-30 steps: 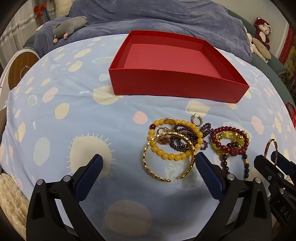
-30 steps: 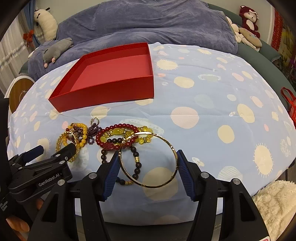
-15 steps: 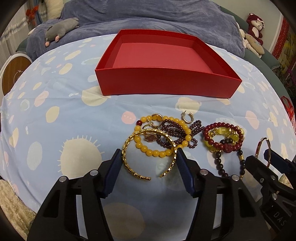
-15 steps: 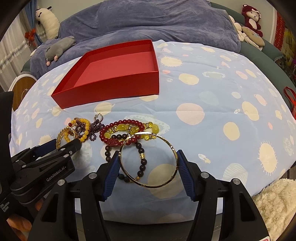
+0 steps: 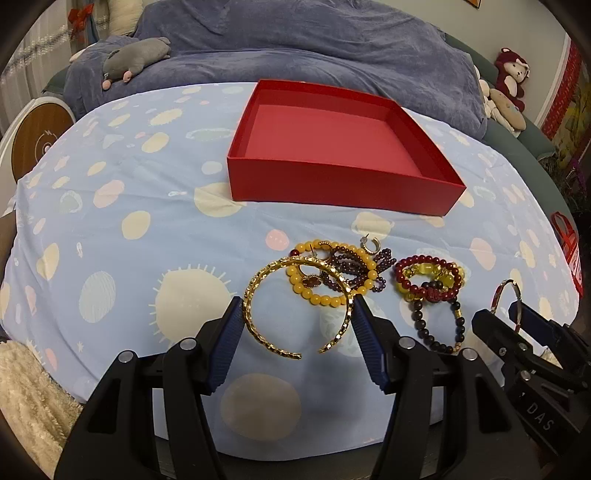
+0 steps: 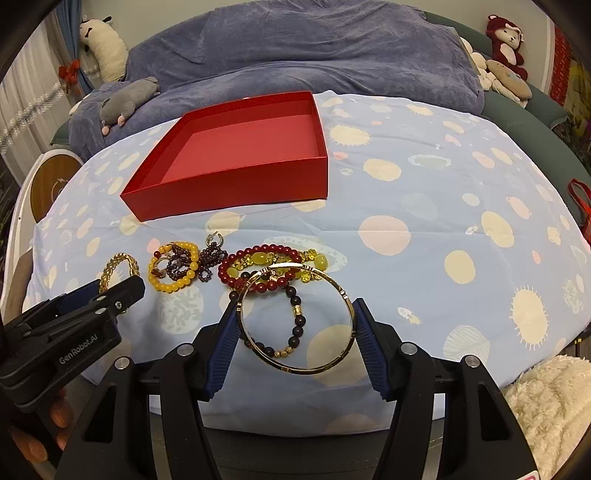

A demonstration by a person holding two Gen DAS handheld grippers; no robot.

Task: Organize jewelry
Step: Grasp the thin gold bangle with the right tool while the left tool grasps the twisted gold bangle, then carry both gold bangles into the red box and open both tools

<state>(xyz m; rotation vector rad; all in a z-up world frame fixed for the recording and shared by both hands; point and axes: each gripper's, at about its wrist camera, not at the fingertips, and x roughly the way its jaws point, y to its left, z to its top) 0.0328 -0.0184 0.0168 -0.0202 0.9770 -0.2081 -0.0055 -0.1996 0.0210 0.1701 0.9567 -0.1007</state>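
The box [image 5: 343,147] stands toward the far edge of the cloth [image 5: 110,229], straight ahead of both claws, its near wall facing them; the left claw [image 5: 297,317] is a little nearer. Its jaws sit half closed, pads pressed on the sides of the cuff [image 5: 295,306], whose gap faces the camera. The right claw [image 6: 295,325] is likewise clamped across the bangle [image 6: 295,317]. Both rings seem lifted clear of the bead pile [image 5: 369,273], though the fisheye leaves that uncertain.

Home bedroom: blanket [image 5: 314,40], plush toys [image 6: 506,33].
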